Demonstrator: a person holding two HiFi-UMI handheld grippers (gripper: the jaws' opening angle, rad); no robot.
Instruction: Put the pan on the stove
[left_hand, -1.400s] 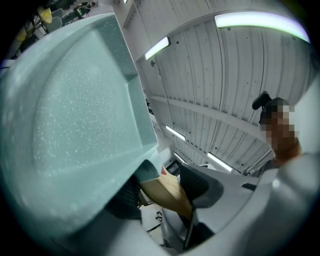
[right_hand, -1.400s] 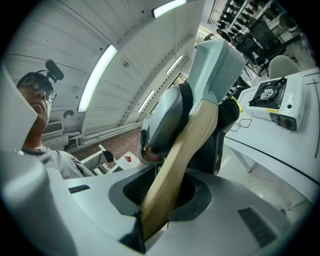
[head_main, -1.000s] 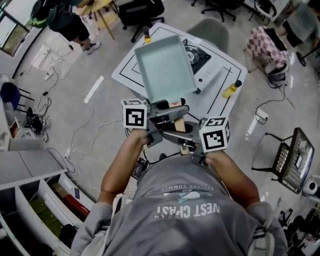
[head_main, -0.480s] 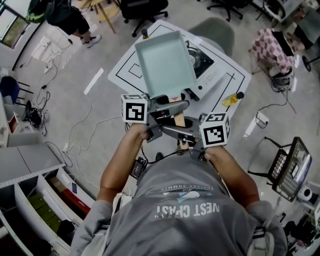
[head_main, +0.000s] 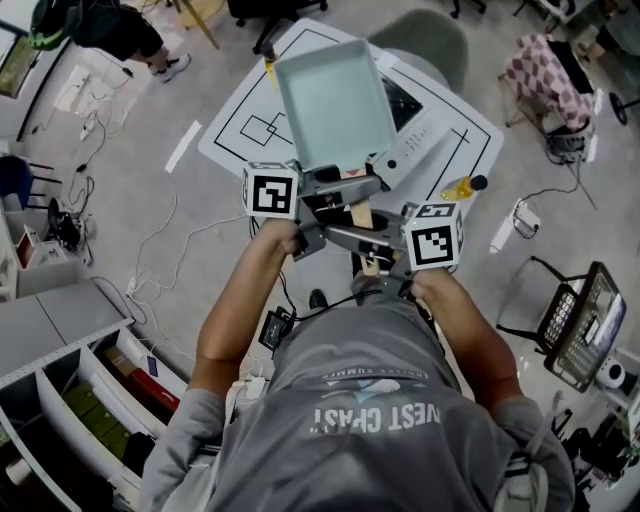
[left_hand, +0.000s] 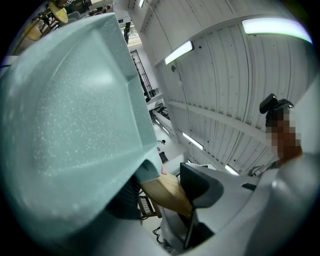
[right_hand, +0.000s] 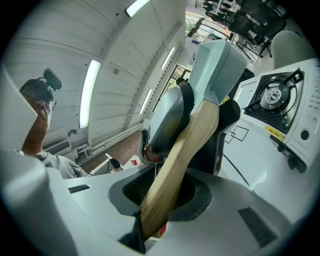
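Pan (head_main: 330, 100) hanging in air over table (head_main: 245, 120), covering left part of stove (head_main: 415, 120) in head view. Left gripper (head_main: 338, 190) pinching wooden handle (head_main: 358, 213) just behind pan body. Right gripper (head_main: 365, 245) pinching same handle nearer free end. Both jaw pairs standing narrow, pressing on wood. Handle's long axis running from person outward, pan body pointing away, open face showing up.

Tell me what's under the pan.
In the head view the pan hangs over the white table and covers most of the stove; only its right edge shows.
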